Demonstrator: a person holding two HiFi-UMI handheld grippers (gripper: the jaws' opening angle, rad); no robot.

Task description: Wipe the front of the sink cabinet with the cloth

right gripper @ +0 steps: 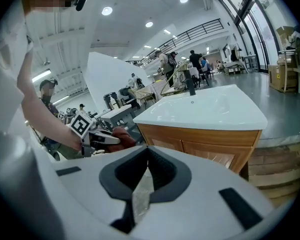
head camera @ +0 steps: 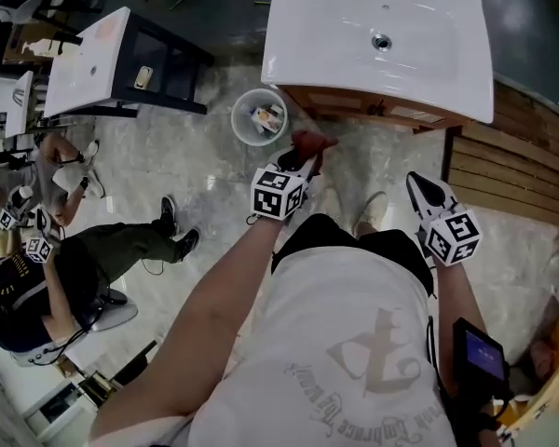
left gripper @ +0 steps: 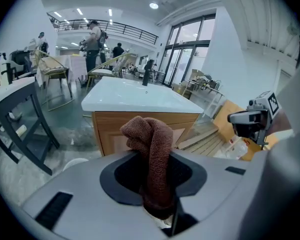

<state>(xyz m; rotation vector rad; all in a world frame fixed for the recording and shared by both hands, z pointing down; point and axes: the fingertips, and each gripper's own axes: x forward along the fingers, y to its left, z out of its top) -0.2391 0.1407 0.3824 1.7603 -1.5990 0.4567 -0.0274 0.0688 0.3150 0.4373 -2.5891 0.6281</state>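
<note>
Left tongs [head camera: 304,160] grip the cloth [left gripper: 153,145], pointing at the cabinet [left gripper: 109,132].

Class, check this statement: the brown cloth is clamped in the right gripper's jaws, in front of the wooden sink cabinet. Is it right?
Not quite. The left gripper view shows the brown cloth clamped in the jaws of the left gripper, in front of the wooden sink cabinet; the right gripper holds nothing.
</note>
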